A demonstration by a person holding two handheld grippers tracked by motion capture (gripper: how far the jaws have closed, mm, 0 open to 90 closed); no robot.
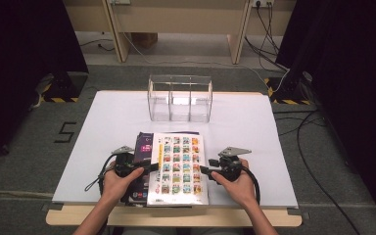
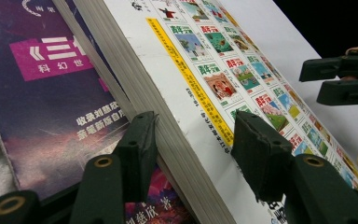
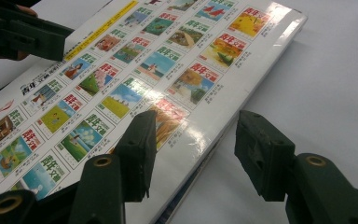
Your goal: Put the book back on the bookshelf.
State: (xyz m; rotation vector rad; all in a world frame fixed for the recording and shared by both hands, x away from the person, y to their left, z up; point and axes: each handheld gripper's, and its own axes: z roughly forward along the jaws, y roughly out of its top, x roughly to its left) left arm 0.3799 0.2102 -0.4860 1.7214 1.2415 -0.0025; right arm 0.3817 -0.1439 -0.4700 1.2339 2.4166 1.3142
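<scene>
A thick white book (image 1: 177, 168) with a grid of small colour pictures and a yellow strip on its cover lies on a purple book (image 1: 143, 147) near the table's front edge. My left gripper (image 1: 152, 166) is open at the white book's left edge (image 2: 168, 135); one jaw rests against the page edges, the other hovers over the cover (image 2: 200, 79). My right gripper (image 1: 204, 170) stands open at the book's right edge (image 3: 223, 135), one jaw over the cover (image 3: 121, 74), the other over the bare table. The purple book (image 2: 51, 93) sticks out to the left underneath.
A clear plastic organizer (image 1: 180, 98) with three compartments stands at the back middle of the white tabletop (image 1: 235, 127). The opposite gripper appears far off in each gripper view: the right gripper (image 2: 340, 79) and the left gripper (image 3: 23, 32). Dark curtains and floor cables surround the table.
</scene>
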